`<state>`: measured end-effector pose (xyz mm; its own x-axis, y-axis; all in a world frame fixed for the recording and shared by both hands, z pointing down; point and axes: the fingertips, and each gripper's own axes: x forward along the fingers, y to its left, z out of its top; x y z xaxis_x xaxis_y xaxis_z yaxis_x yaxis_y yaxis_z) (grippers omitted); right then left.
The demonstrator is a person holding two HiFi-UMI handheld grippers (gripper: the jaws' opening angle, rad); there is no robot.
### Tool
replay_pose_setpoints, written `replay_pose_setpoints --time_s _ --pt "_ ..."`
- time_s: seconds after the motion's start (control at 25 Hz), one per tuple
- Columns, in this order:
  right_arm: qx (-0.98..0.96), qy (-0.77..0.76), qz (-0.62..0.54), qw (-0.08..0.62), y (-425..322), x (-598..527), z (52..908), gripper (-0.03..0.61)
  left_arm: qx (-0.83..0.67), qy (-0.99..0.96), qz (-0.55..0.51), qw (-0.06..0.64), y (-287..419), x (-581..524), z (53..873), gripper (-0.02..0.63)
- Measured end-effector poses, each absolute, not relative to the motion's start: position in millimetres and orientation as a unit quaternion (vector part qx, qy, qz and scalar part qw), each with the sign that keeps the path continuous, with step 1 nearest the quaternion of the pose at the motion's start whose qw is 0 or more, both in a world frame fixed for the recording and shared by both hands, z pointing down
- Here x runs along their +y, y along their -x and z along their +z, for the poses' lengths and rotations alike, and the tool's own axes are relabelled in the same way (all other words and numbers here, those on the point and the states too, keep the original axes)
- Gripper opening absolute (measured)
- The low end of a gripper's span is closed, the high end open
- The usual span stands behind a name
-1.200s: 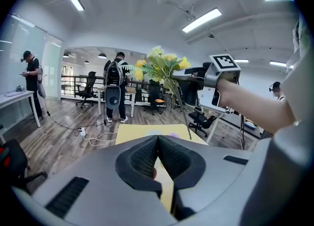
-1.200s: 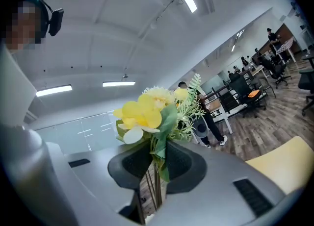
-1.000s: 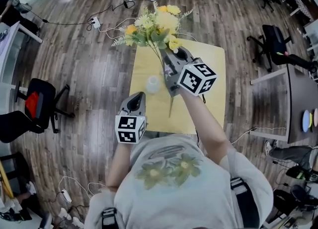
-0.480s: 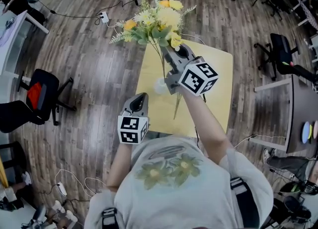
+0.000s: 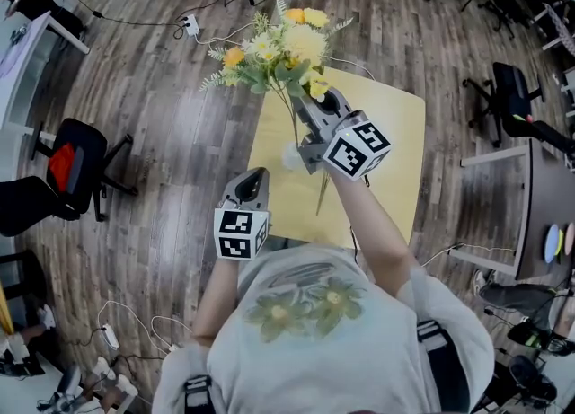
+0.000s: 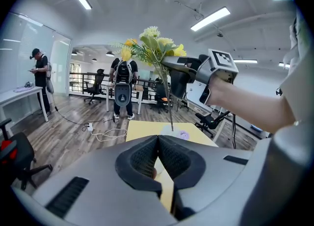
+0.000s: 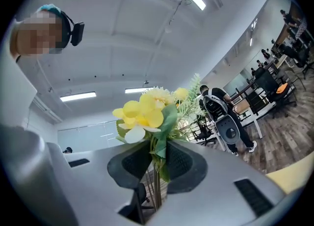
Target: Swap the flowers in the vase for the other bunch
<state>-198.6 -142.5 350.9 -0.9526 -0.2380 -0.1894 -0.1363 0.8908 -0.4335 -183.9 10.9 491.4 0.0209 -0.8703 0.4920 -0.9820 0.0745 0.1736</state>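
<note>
At the far left of the head view a black office chair with a red patch (image 5: 70, 179) is seen on the grey-brown wooden plank floor (image 5: 171, 134). A broad strip of bare floor is left between it and the square yellow-topped table (image 5: 391, 125). A white power strip with trailing cables (image 5: 189, 24) is laid on the floor beyond the table's far left corner.

The left gripper (image 5: 252, 179) is held just over the table's near left edge. In the left gripper view its jaws are seen pressed together, with nothing between them. Most of the tabletop is bare, right out to its right edge.

A small white vase (image 5: 291, 157) is stood near the table's left side; what it contains cannot be made out. The bunch of yellow and white artificial flowers with green leaves (image 5: 280, 44) is held up in the air. Its heads are spread above the table's far left corner and the floor beyond, and its thin stems are run down past the vase. Whether the stem ends reach into the vase cannot be told. The stems are clamped between the narrowly set jaws of the right gripper (image 5: 310, 107), which is raised above the table.

To the right of the table, open floor is bounded by a black swivel chair (image 5: 508, 89) and a grey desk (image 5: 539, 179).
</note>
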Motion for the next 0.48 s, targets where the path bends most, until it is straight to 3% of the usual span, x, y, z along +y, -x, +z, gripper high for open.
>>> replay_pose_setpoints --time_s 0.48 --pt "0.971 0.108 -0.197 0.079 200.7 -142.9 395.7 0.084 -0.686 -0.673 0.117 0.252 192.4 -3.7 493.4 0.015"
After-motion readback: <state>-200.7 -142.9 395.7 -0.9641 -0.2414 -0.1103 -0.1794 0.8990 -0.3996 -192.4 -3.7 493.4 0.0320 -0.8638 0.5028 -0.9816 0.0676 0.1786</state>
